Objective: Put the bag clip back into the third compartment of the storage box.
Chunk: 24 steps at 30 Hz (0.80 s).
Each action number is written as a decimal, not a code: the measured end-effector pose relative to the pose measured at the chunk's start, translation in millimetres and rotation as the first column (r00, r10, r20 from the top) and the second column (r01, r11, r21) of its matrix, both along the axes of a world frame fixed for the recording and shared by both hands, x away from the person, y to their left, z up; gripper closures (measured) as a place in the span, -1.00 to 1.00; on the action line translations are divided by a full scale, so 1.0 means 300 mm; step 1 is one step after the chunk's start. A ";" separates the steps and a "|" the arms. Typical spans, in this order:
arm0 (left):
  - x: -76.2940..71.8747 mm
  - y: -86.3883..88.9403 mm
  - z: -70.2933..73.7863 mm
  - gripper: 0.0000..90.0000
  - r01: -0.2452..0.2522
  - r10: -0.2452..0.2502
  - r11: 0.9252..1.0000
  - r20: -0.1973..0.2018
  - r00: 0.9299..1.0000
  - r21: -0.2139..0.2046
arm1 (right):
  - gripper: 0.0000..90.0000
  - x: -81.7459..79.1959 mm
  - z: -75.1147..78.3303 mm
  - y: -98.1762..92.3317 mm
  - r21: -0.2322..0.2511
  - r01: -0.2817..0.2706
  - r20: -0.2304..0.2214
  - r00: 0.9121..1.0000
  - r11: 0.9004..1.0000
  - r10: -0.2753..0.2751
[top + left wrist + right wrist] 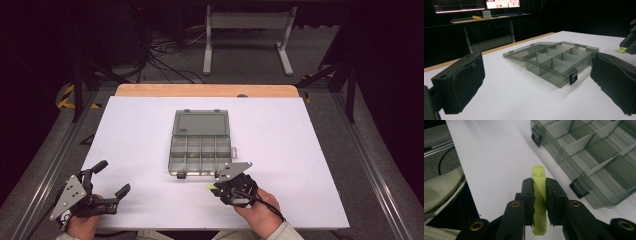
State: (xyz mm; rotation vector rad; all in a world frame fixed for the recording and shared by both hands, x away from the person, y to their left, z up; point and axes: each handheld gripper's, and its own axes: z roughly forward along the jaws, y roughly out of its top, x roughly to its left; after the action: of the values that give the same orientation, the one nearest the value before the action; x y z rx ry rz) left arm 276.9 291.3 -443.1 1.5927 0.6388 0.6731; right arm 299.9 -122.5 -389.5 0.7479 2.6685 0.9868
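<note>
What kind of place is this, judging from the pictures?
Probably a lab or recording workspace: a white table in a dark room, tangled black cables on the grey floor behind it, and lit computer monitors on a desk.

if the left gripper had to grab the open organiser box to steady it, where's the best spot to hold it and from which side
Probably the near front corner wall of the organiser box, beside its black latch, coming in level from the person's left. The walls stand upright and thin, so open jaws could straddle one. The lid lies flat behind, offering little to pinch. The left gripper is open on that side; the right gripper is shut on a yellow-green piece.
</note>
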 end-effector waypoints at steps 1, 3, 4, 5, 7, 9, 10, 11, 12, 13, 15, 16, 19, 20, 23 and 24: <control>0.000 -0.001 0.000 -1.00 -0.001 0.001 1.000 0.000 1.000 -0.001 | 0.73 0.001 0.008 -0.005 0.010 0.007 0.005 1.000 1.000 -0.007; 0.001 -0.001 0.000 -1.00 0.002 -0.002 1.000 0.001 1.000 0.003 | 0.73 0.003 0.019 -0.012 0.023 0.008 0.015 1.000 1.000 -0.008; 0.001 -0.001 0.000 -1.00 0.002 -0.002 1.000 0.001 1.000 0.004 | 0.73 0.003 0.024 -0.014 0.030 0.011 0.016 1.000 0.999 -0.011; 0.001 -0.001 0.000 -1.00 0.001 -0.001 1.000 0.001 1.000 0.002 | 0.73 0.004 0.030 -0.016 0.031 0.012 0.017 1.000 0.999 -0.012; 0.001 0.000 -0.001 -1.00 0.000 0.000 1.000 0.000 1.000 -0.003 | 0.73 0.006 0.038 -0.019 0.040 0.014 0.021 1.000 0.999 -0.015; 0.001 0.000 -0.001 -1.00 -0.001 0.001 1.000 0.000 1.000 -0.002 | 0.73 0.007 0.046 -0.022 0.045 0.011 0.027 1.000 0.999 -0.013; 0.001 0.000 -0.001 -1.00 0.002 -0.002 1.000 0.001 1.000 -0.002 | 0.73 0.008 0.049 -0.023 0.053 0.014 0.030 0.999 0.998 -0.015; 0.001 0.000 -0.001 -1.00 0.001 -0.001 1.000 0.000 1.000 -0.001 | 0.73 0.009 0.052 -0.023 0.057 0.012 0.030 0.999 0.998 -0.014; 0.001 0.000 -0.001 -1.00 0.000 0.000 1.000 0.000 1.000 -0.001 | 0.73 0.012 0.057 -0.024 0.062 0.013 0.032 0.999 0.998 -0.015; 0.001 0.000 -0.001 -1.00 0.000 0.000 1.000 0.000 1.000 -0.002 | 0.73 0.014 0.061 -0.025 0.067 0.011 0.033 0.999 0.998 -0.013; 0.002 0.000 -0.001 -1.00 0.000 0.000 1.000 -0.001 1.000 -0.001 | 0.73 0.020 0.068 -0.026 0.072 0.011 0.036 0.999 0.997 -0.013; 0.002 0.000 -0.001 -1.00 -0.001 0.001 1.000 -0.001 1.000 0.000 | 0.73 0.023 0.071 -0.026 0.076 0.012 0.036 0.999 0.997 -0.014; 0.002 0.000 -0.001 -1.00 -0.002 0.002 1.000 -0.002 1.000 -0.001 | 0.73 0.037 0.080 -0.031 0.092 0.015 0.037 0.999 0.996 -0.019; 0.002 0.000 -0.001 -1.00 -0.001 0.001 1.000 -0.001 1.000 0.001 | 0.73 0.041 0.083 -0.033 0.099 0.017 0.036 0.999 0.995 -0.021; 0.002 0.001 -0.002 -1.00 -0.001 0.001 1.000 -0.002 1.000 0.002 | 0.73 0.048 0.093 -0.037 0.110 0.020 0.037 0.999 0.994 -0.024; 0.002 0.001 -0.003 -1.00 -0.001 0.001 1.000 -0.003 1.000 0.002 | 0.73 0.051 0.097 -0.039 0.114 0.019 0.041 0.999 0.993 -0.024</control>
State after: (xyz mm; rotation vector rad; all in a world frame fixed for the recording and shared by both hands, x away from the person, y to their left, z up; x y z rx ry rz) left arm 277.6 291.6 -443.9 1.5950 0.6413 0.6726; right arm 315.3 -134.1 -360.2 0.7674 2.5809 1.1447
